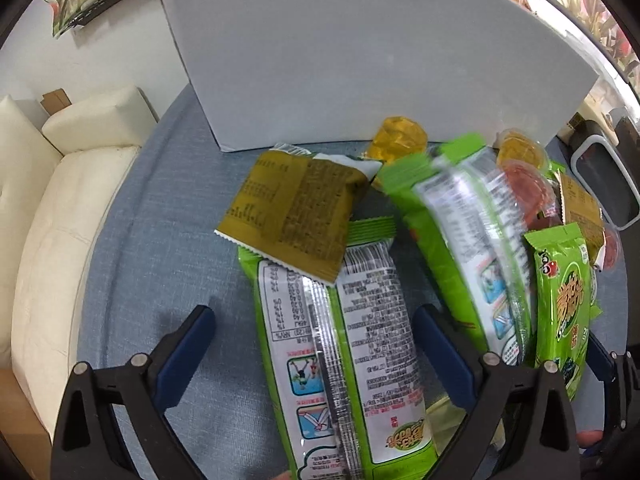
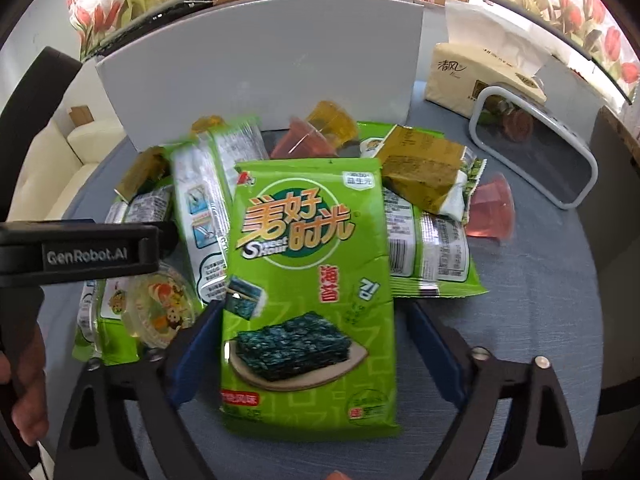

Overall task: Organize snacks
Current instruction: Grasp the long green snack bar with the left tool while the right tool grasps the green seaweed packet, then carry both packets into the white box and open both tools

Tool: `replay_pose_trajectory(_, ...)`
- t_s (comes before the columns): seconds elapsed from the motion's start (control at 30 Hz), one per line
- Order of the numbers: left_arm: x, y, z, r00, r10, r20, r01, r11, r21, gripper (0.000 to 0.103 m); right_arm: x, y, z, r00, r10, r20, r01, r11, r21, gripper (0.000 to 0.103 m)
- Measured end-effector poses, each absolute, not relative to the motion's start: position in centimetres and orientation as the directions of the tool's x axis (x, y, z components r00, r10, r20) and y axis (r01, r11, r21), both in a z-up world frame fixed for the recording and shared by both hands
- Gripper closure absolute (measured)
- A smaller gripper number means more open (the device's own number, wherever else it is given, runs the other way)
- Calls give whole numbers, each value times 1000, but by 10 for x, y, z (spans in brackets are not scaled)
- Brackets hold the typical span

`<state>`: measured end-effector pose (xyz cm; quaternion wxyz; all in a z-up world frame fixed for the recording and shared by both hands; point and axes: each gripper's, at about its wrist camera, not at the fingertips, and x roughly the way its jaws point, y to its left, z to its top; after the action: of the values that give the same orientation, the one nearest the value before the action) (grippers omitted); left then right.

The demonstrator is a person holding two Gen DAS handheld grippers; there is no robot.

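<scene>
Left wrist view: the left gripper (image 1: 314,344) points steeply down onto the blue tablecloth (image 1: 160,208), jaws spread wide. A green seaweed packet, back side up (image 1: 344,352), lies between the fingers, its long axis running roughly along the line of the gripper, toward the camera. Neither blue pad visibly presses its sides; clear cloth shows beside the left pad, while the right pad sits close to the packet's edge, contact uncertain. An olive sachet (image 1: 292,216) overlaps this packet's far end. Beyond it stands a white box (image 1: 360,60); to the right, more green packets and jelly cups (image 1: 524,188) are heaped. Right wrist view: the right gripper (image 2: 312,344) also stands with jaws apart, straddling a front-up seaweed packet (image 2: 308,300) printed with yellow characters and a picture of dark seaweed sheets. Its long axis again runs toward the camera, between the fingers, so a closing squeeze would take it across its width. The left pad touches or nearly touches the packet's edge; the right pad stands just clear. Each hand is nearest its own packet. Judgement: both grasps are lined up, not yet closed. The pile lies on the table before the white box; a black-fronted tray (image 2: 540,152) sits at right.
</scene>
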<state>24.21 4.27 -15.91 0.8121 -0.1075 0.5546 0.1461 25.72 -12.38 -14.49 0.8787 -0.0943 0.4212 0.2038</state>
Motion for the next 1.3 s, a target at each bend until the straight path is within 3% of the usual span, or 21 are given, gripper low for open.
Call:
replay_pose_trajectory(0.1,238,37,-151,355,123,-927,-350,937,-10,29,252,-119,-142,557,295,-776,-459,889,9,28)
replay_pose_trajectory(0.47,223,36,-144,393,85,-915,-312,949,-46,39,243,-128,-135,560,312,-767,-452,891,33,32)
replay_pose_trajectory(1.3,171,24,-55,571,55,-819,-229,969,-94,41,195,-148,-91,662,330,-673,-431,902,19,32)
